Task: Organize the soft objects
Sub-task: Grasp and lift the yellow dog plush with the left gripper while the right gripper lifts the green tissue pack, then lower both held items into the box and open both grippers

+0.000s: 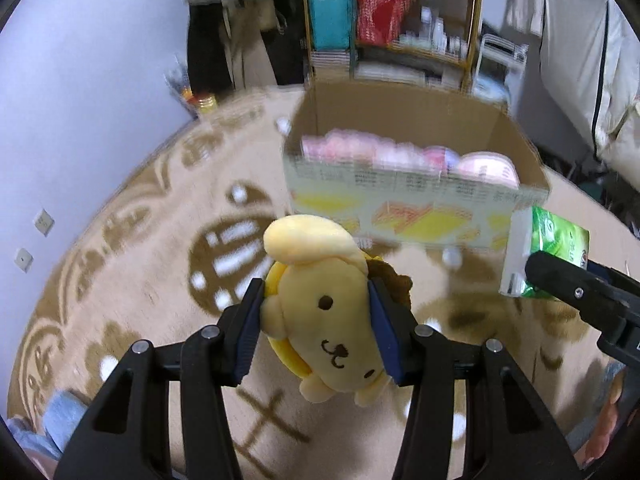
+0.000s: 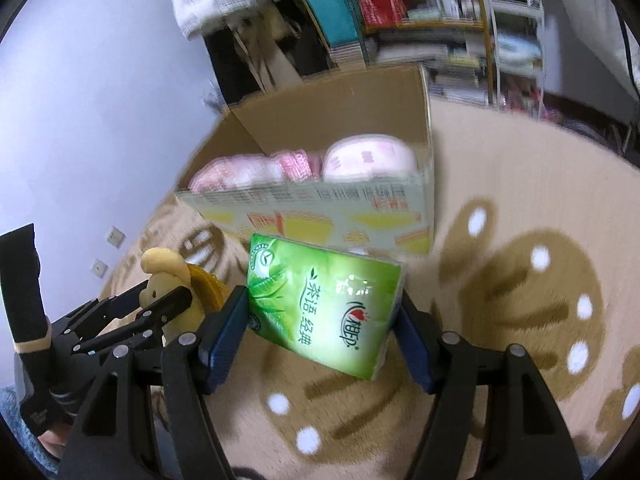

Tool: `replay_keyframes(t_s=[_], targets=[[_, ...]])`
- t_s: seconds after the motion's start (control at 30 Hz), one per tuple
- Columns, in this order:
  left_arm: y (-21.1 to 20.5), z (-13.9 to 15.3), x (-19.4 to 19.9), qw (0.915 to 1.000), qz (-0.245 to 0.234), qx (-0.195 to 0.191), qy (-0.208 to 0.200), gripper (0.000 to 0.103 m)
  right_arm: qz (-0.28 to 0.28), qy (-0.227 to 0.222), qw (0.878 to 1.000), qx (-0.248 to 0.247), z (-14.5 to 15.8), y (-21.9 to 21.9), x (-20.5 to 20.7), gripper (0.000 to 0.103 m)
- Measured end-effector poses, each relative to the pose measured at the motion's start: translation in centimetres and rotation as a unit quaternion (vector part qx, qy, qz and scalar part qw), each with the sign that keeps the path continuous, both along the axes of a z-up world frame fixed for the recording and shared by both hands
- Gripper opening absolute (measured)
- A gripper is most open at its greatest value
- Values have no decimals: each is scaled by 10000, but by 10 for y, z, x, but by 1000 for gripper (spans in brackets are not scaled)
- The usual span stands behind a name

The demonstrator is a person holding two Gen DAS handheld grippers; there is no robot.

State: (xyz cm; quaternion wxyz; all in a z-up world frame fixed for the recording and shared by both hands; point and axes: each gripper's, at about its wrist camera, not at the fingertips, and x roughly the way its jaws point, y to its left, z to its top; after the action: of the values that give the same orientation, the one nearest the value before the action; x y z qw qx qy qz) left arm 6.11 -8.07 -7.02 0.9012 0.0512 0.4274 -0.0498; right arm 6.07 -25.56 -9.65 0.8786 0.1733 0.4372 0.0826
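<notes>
Two soft items are in my grip, both held above the patterned rug (image 2: 520, 184). My left gripper (image 1: 316, 320) has its blue pads (image 1: 384, 332) pressed into either side of a yellow plush dog (image 1: 324, 312), whose face points toward the lens and whose ear points toward the box. My right gripper (image 2: 322, 332) is clamped on a green tissue pack (image 2: 324, 304), tilted, its glossy printed face toward the lens. In the right wrist view the left gripper and its plush sit at the left edge, beside the pack but apart from it. Just beyond both stands an open cardboard box (image 1: 412, 216) on the rug, holding pink and white soft items (image 2: 360, 156) along its near wall. Cluttered shelves (image 1: 400, 20) stand behind the box.
</notes>
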Motion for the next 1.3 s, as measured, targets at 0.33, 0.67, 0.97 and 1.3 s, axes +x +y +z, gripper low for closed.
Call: replay_keyframes(t_s=[0.33, 0.67, 0.97, 1.3], targets=[[7, 59, -5, 9912, -231, -172, -1290, 50, -171, -1290, 9912, -250, 45, 5, -9, 74], [12, 86, 28, 9799, -442, -186, -1934, 50, -364, -1715, 9838, -366, 63, 0, -2, 74], [-3, 88, 52, 9750, -693, -103, -2109, 50, -404, -1937, 9791, -477, 67, -6, 18, 74], [-17, 67, 77, 9777, -844, 76, -1921, 51, -260, -1935, 9786, -647, 55, -4, 43, 74]])
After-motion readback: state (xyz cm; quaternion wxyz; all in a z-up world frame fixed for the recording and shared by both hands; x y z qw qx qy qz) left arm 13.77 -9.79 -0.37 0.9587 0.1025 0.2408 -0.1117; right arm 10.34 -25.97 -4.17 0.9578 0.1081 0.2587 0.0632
